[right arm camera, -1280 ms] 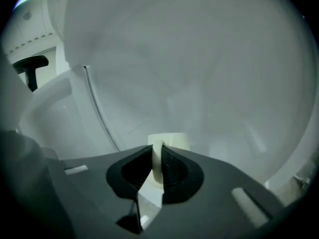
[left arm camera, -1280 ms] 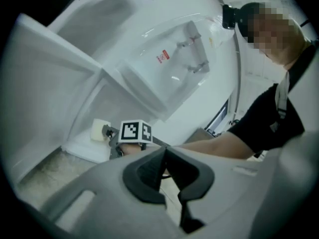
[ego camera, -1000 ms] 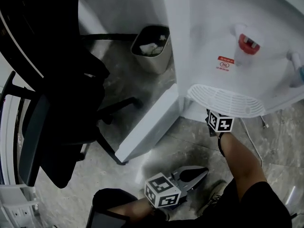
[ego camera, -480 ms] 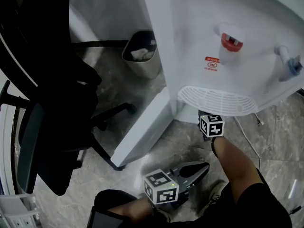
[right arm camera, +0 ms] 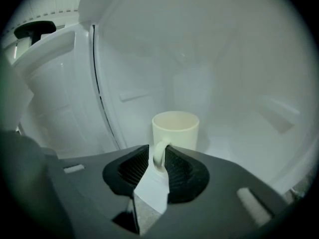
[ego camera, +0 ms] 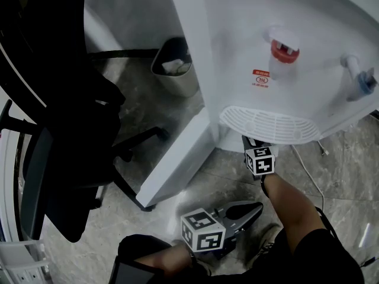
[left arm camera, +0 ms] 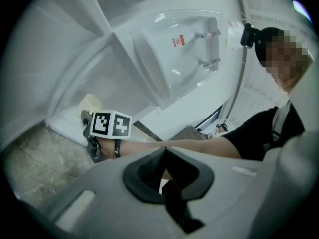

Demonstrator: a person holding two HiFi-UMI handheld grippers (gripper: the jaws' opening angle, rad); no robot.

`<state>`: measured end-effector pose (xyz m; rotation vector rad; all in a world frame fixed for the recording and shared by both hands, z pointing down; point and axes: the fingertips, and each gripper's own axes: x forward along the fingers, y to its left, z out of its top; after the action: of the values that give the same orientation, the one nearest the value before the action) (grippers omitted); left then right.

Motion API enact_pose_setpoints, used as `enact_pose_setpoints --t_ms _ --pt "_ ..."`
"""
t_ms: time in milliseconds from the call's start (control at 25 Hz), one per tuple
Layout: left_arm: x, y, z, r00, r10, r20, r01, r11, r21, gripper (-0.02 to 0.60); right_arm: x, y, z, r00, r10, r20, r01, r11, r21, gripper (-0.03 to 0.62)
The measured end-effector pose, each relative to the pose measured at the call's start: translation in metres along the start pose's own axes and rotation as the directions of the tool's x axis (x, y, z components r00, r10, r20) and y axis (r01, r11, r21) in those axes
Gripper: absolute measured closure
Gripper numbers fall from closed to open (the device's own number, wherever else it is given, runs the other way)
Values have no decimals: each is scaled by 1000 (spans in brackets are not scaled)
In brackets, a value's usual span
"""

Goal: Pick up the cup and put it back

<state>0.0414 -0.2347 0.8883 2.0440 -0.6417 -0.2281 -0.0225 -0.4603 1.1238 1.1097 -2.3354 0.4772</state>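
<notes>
Cup (right arm camera: 175, 129) upright inside water dispenser cabinet (right arm camera: 249, 133). Right tongs (right arm camera: 157, 151) just opened, jaws loose either side of handle (right arm camera: 158, 159), so likely release. Left tongs (left arm camera: 164, 152) closed, empty, parked clear.

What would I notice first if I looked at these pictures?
A big white water dispenser fills the top right of the head view, with a red tap on its front. In the white compartment beneath it a cream cup stands upright. The right gripper has just been opening its jaws, and the cup's handle sits loose between them. A black office chair looms at the left.
</notes>
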Motion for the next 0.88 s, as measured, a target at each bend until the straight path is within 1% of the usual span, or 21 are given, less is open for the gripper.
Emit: enact_pose_setpoints --t_ms 80,240,440,520,640,720,760,880 --pt "0 2 -1 1000 5 -6 -5 1000 -6 577 -1 -1 -9 1000 2 -20 -2 1000 -12 494" --pt "1 7 -1 1000 5 -7 -5 1000 -13 577 2 -5 -6 1000 4 -14 -4 1000 2 487" --pt "0 10 1 1000 5 -12 -6 1000 -21 577 -7 -15 -13 998 -56 -5 56 998 2 434" --pt "1 10 5 1000 -1 -7 1 1000 -18 577 -10 -18 -11 997 -78 6 78 997 -14 434" --pt "-1 12 5 1000 -2 -6 2 1000 -17 577 -17 -19 -8 995 -99 19 100 993 -55 444" --pt "-2 13 2 1000 1 -12 -1 1000 -25 577 -21 -14 -9 997 -80 4 80 994 -76 491" --pt "-3 14 1 1000 2 -14 -2 1000 -31 577 -23 -12 -10 998 -67 -9 66 994 -86 527" --pt "-7 13 2 1000 14 1 -13 999 -45 577 -34 -12 -9 997 -65 -40 60 992 -113 531"
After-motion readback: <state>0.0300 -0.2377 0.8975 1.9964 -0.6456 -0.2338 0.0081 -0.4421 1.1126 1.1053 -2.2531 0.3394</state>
